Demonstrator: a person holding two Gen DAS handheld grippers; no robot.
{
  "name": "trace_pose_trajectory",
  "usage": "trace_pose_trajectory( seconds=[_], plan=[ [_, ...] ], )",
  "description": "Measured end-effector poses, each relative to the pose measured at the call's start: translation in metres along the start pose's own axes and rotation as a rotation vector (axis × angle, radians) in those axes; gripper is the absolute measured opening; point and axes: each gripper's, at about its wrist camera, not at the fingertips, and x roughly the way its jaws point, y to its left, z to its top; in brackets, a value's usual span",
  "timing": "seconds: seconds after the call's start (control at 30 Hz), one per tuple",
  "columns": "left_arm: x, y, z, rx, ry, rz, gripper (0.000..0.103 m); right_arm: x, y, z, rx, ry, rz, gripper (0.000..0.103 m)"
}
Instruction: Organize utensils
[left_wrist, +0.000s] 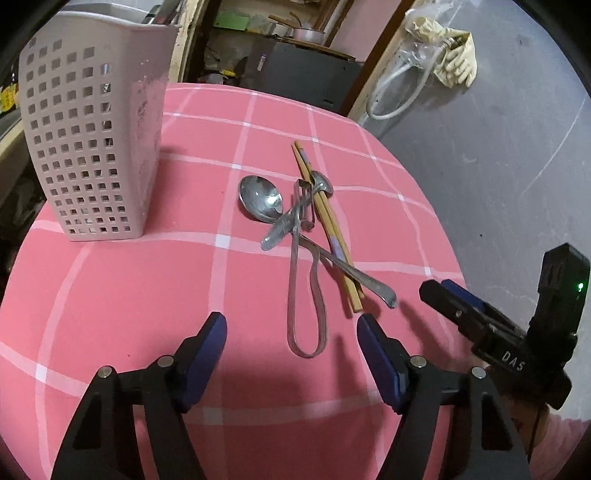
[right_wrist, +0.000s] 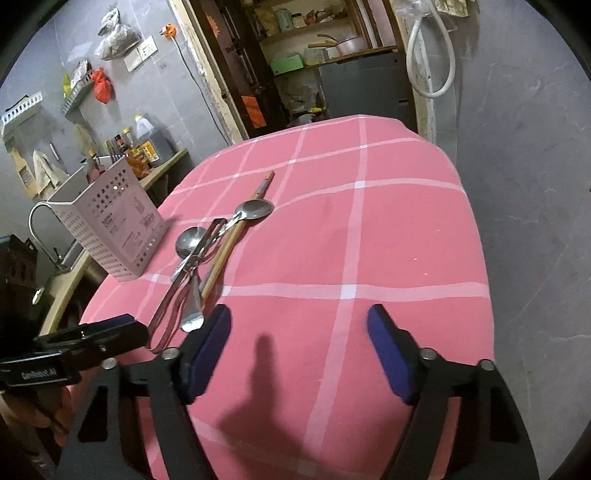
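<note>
Hovering with both tools apart and empty, we see the left tool (left_wrist: 291, 332) just short of the tongs (left_wrist: 306, 280) and the right tool (right_wrist: 299, 328) over bare bench (right_wrist: 388, 240). Spoons (left_wrist: 260, 199), tongs and chopsticks (left_wrist: 325, 225) lie crossed mid-bench beside the holder (left_wrist: 92, 129), long axes running away from us. Stiff, light, slick metal, we judge: take handles at the near ends.

Left gripper (left_wrist: 291, 325) low over bench (left_wrist: 147, 288) (pink checked cloth), jaws apart, nothing between. Just ahead: tongs (left_wrist: 293, 280), two spoons (left_wrist: 260, 201), chopsticks (left_wrist: 325, 221), crossed in heap. Holder (left_wrist: 92, 147) upright far left. Right gripper (left_wrist: 447, 291) beside heap, right.
</note>
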Motion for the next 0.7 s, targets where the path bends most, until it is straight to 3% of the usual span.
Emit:
trace_pose_trajectory(
  seconds=[0.03, 0.23, 0.4, 0.7],
  plan=[
    [0.001, -0.001, 0.000, 0.006, 0.005, 0.008, 0.070, 0.000, 0.000, 0.000, 0.000, 0.003, 0.009, 0.054],
    [0.003, -0.007, -0.001, 0.048, 0.022, 0.055, 0.056, -0.001, 0.007, 0.001, -0.002, 0.019, 0.077, 0.034],
    [0.003, -0.007, 0.001, 0.050, 0.019, 0.069, 0.047, 0.004, 0.012, 0.002, 0.022, 0.036, 0.152, 0.027],
    [-0.004, -0.012, -0.003, 0.074, 0.013, 0.053, 0.045, 0.023, 0.019, -0.004, 0.091, 0.093, 0.250, 0.027]
  ],
)
